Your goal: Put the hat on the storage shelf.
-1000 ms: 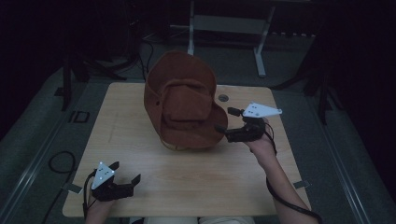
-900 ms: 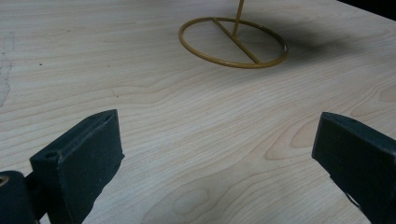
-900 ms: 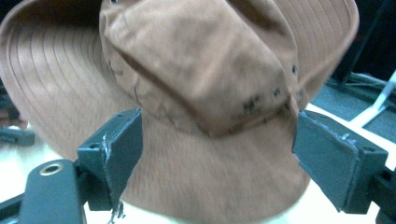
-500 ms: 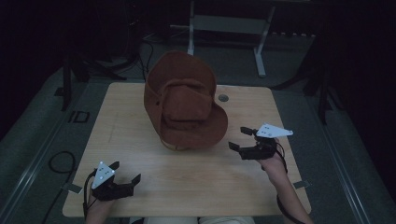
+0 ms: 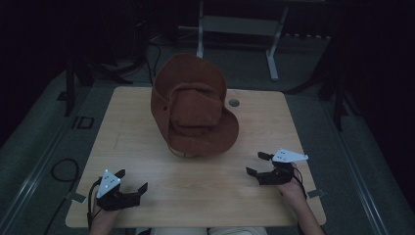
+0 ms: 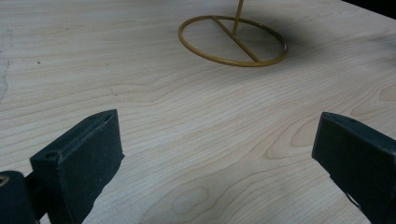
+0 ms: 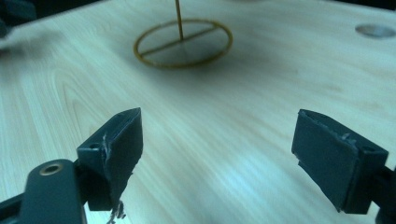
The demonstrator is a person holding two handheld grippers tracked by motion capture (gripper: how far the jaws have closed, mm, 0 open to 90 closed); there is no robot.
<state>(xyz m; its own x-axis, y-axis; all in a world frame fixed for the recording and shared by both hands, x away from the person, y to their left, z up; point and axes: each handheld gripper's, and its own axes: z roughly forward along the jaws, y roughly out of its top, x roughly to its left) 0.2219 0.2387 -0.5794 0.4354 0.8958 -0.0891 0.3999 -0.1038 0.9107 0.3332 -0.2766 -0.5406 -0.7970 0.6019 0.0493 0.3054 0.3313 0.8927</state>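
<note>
A brown wide-brimmed hat (image 5: 193, 108) sits tilted on a gold wire stand in the middle of the wooden table (image 5: 132, 127). The stand's ring base (image 6: 232, 41) (image 7: 183, 43) and thin upright rod show under the hat. My left gripper (image 5: 133, 188) rests near the front left edge, open, with nothing between its jaws. My right gripper (image 5: 258, 164) is at the front right, open and empty, well clear of the hat's brim. In the left gripper view my gripper (image 6: 217, 154) has only bare wood between its jaws, as does my gripper (image 7: 217, 149) in the right gripper view.
A round grommet hole (image 5: 234, 103) (image 7: 376, 30) lies in the table behind the hat at the right. A metal desk frame (image 5: 240, 27) stands on the dark floor beyond the table. A cable (image 5: 63, 169) loops on the floor at the left.
My right gripper has pulled back from the hat's brim toward the front right of the table, open. The hat stays on its stand. The left gripper has not moved.
</note>
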